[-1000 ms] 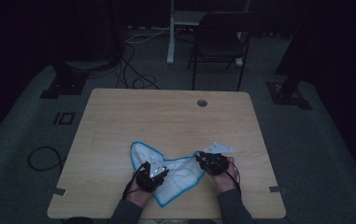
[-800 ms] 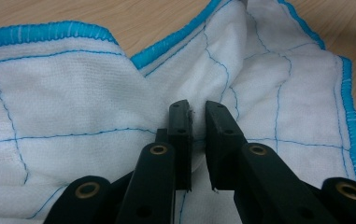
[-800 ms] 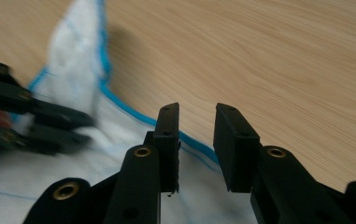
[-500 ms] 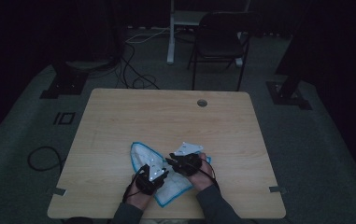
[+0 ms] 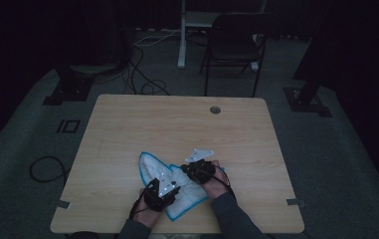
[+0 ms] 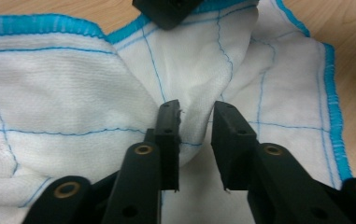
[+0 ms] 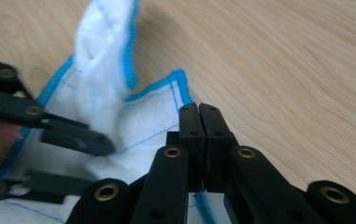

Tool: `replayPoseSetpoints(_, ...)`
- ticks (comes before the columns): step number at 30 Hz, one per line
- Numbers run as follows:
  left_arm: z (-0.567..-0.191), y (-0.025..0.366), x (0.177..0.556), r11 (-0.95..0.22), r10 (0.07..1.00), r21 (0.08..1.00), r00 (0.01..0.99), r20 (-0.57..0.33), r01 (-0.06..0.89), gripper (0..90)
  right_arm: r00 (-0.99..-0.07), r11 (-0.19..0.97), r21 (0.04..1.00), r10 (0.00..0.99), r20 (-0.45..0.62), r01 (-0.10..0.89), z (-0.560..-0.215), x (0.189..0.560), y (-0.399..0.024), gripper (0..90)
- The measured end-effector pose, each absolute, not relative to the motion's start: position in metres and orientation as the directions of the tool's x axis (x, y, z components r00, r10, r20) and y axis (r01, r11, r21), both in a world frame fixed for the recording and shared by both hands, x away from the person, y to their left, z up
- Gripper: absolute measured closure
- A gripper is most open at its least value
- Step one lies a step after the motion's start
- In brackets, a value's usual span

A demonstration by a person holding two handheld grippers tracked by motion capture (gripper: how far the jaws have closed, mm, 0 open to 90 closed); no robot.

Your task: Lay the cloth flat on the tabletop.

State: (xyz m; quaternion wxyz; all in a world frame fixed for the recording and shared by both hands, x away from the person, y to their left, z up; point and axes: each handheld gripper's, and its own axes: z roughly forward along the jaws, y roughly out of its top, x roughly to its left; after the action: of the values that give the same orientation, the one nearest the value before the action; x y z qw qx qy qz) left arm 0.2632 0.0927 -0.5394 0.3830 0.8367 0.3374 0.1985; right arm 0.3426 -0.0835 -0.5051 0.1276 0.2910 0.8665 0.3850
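While the white cloth [image 5: 177,191] with the blue edge lies on the near side of the table [image 5: 177,124], the person seems to be folding it. The cloth is already bunched and partly doubled over, and both grippers are right on it, close together.

To do this fold well, the moving side should probably be carried low and slow across the cloth, so the blue edges can line up. The other side should stay still and keep the cloth from sliding. It would help to let go only when the fold lies flat, or the cloth may spring back into a heap.

The left gripper [image 6: 195,122] has its jaws a small way apart. A soft hump of cloth sits between them and touches the left jaw. It does not look pinched tight, so this gripper is released, or just about to close.

The right gripper [image 7: 199,122] has its jaws pressed together with no gap to see. A blue edge of cloth runs just under its tips. It looks as if it is nipping that edge, but the exact spot is hidden behind the jaws, so that is a guess.

In the right gripper view, a loose flap of cloth stands up off the table beside the left gripper.
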Motion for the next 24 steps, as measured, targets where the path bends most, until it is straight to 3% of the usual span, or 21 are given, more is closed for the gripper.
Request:
replayPoseSetpoints(12, -0.534, 0.095, 0.255, -0.454, 0.725, 0.786, 0.687, 0.052, 0.419, 65.5, -0.747, 0.505, 0.738, 0.665, 0.000, 0.448, -0.509, 0.353, -0.095, 89.6)
replayPoseSetpoints(24, -0.544, 0.094, 0.252, -0.474, 0.708, 0.747, 0.707, 0.008, 0.467, 68.6, -0.673, 0.456, 0.744, 0.740, -0.011, 0.489, -0.504, 0.368, -0.118, 89.5)
